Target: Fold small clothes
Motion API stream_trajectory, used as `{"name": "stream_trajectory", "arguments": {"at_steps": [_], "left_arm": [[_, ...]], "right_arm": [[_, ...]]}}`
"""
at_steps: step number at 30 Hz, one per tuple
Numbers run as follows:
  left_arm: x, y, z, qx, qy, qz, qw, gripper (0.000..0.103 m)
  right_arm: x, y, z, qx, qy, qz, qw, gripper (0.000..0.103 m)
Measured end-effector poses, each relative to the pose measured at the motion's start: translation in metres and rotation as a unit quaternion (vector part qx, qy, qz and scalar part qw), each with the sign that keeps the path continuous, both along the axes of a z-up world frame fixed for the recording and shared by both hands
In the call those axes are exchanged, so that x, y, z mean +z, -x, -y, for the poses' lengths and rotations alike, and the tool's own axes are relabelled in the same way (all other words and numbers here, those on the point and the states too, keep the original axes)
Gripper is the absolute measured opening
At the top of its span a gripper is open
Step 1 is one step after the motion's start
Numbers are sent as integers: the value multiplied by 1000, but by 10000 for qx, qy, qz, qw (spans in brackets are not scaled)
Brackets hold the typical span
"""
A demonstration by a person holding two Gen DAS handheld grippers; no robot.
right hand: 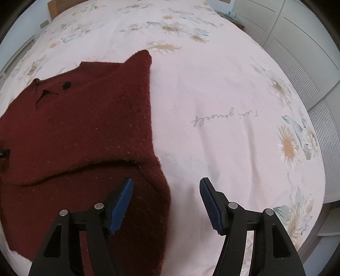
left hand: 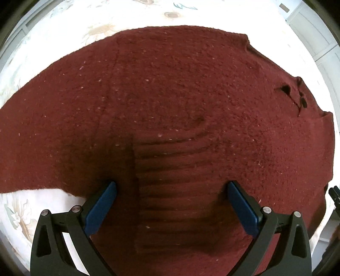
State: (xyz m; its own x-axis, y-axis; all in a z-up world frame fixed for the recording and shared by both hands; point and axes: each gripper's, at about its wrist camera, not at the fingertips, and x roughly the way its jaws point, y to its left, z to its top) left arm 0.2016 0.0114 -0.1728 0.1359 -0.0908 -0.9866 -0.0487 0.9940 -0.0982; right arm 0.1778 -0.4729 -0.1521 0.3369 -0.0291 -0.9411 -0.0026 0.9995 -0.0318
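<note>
A dark red knitted sweater (left hand: 170, 95) lies spread on the bed and fills the left wrist view. A ribbed cuff of a sleeve (left hand: 176, 169) is folded across its body. My left gripper (left hand: 172, 186) is open and empty, its blue pads on either side of the ribbed cuff, close above it. In the right wrist view the sweater (right hand: 80, 127) lies at the left, with a dark embroidered mark near its neckline. My right gripper (right hand: 166, 182) is open and empty, over the sweater's right edge.
The bed is covered by a pale pink sheet (right hand: 223, 85) printed with daisies and handwriting. White wardrobe doors (right hand: 297, 42) stand to the right of the bed. A wooden headboard (right hand: 53, 5) shows at the far end.
</note>
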Motion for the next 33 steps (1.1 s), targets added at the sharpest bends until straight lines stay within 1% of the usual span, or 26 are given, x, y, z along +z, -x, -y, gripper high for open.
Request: {"name": "stream_trajectory", "arguments": {"at_steps": [1,2,3,4,5,6,7,8,10,12,15,16,19,21,22,23,24,25,26,27,30,32,33], "left_arm": [[-6,-5,12,-23,-15,-3,10000,96],[-4,-4,12,-41,-26,17,10000,91],[-2,-4,15,-97,-10,70,9999,78],[7,3,9,-156,-10,123,9998,62],[11,3,12,-225,-78,193,9995,55],[14,3,15,-306,-104,274,9991,37],[16,2,18,-358,-56,310,9989,17],[19,0,19,-416,45,343,9985,14],[30,2,20,-469,29,550,9974,11],[47,7,18,-513,99,804,9954,11],[76,8,19,-584,197,1169,9912,11],[86,7,20,-626,170,1292,9895,11],[107,5,21,-743,82,1592,9844,11],[111,5,23,-767,-6,1686,9827,11],[115,11,18,-768,-79,1721,9820,11],[113,6,11,-744,-96,1739,9819,11],[114,9,4,-720,-92,1744,9820,11],[117,9,-5,-689,-72,1731,9825,11],[107,-2,2,-679,-64,1723,9827,11],[105,-4,2,-691,-77,1719,9827,11],[106,-8,3,-822,-201,1740,9811,11],[108,-8,3,-865,-173,1750,9806,11],[104,-10,5,-881,-153,1733,9808,11]], "right_arm": [[-2,-3,1,-29,-22,-2,10000,66],[-2,-4,2,-61,-52,2,10000,66],[-2,-4,3,-80,-73,5,9999,66],[-1,-5,3,-91,-94,6,9999,66],[-1,-7,3,-91,-111,9,9999,67],[0,-10,2,-87,-115,17,9999,67],[2,-12,1,-77,-116,34,9999,67],[4,-15,0,-93,-155,37,9998,67],[8,-22,1,-99,-233,96,9996,67],[14,-32,3,-147,-405,155,9990,67],[19,-57,3,-204,-362,257,9988,70],[18,-68,4,-230,-454,253,9984,72],[10,-96,5,-261,-912,161,9954,72],[0,-114,2,-219,-1039,34,9943,71],[-6,-120,0,-190,-1103,-37,9937,71],[-12,-126,-2,-169,-1216,-143,9923,68],[-19,-129,-3,-182,-1316,-222,9909,59],[-24,-131,-4,-180,-1476,-281,9885,26],[-26,-132,-3,-212,-1596,-298,9865,22],[-25,-131,-3,-259,-1552,-224,9873,20],[-12,-122,-4,-227,-1308,119,9911,18],[-3,-117,-1,-324,-1167,333,9921,17],[1,-115,1,-387,-1103,404,9923,17]]}}
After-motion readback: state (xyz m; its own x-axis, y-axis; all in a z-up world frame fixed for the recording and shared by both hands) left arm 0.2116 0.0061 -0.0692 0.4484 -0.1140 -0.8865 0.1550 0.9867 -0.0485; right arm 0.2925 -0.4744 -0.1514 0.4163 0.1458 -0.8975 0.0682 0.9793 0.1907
